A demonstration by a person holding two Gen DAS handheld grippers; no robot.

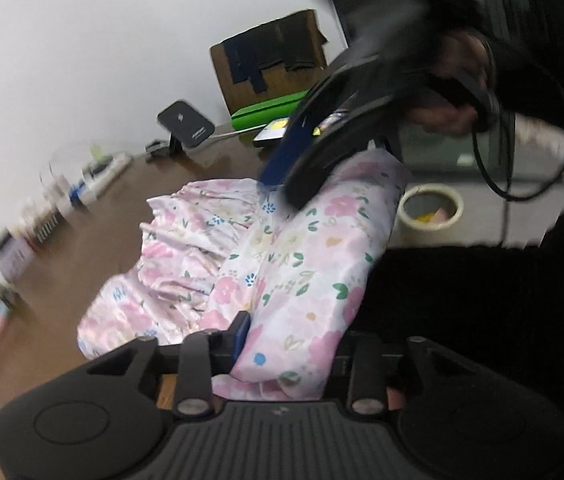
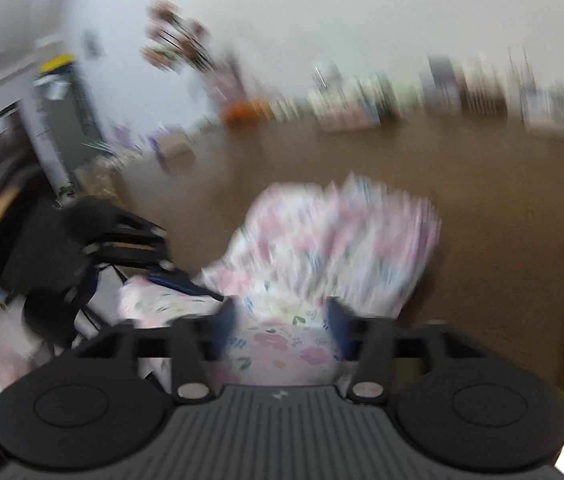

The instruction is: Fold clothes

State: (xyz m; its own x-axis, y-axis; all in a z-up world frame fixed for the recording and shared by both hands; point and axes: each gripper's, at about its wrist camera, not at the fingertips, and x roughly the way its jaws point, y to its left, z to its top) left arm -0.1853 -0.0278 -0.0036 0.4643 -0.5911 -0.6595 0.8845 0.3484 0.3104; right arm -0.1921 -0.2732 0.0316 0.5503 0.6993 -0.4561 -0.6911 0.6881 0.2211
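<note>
A pink floral garment [image 1: 282,248] lies bunched on the brown table [image 1: 122,208], one fold pulled up into a ridge between both grippers. My left gripper [image 1: 290,344] is shut on its near end; the blue left pad [image 1: 242,330] shows, while cloth covers the other finger. My right gripper [image 1: 282,196], held by a hand [image 1: 454,92], comes down from the upper right and pinches the far end of the ridge. In the blurred right wrist view, the garment [image 2: 334,240] fills the gap of my right gripper [image 2: 282,320], and my left gripper [image 2: 186,284] holds the cloth at the left.
At the table's far end stand a cardboard box [image 1: 270,60], a green case [image 1: 270,110] and a black device on a stand [image 1: 186,124]. A tape roll [image 1: 430,208] sits right of the garment. Small items line the wall [image 1: 22,240]. A black cable [image 1: 522,140] hangs from the right gripper.
</note>
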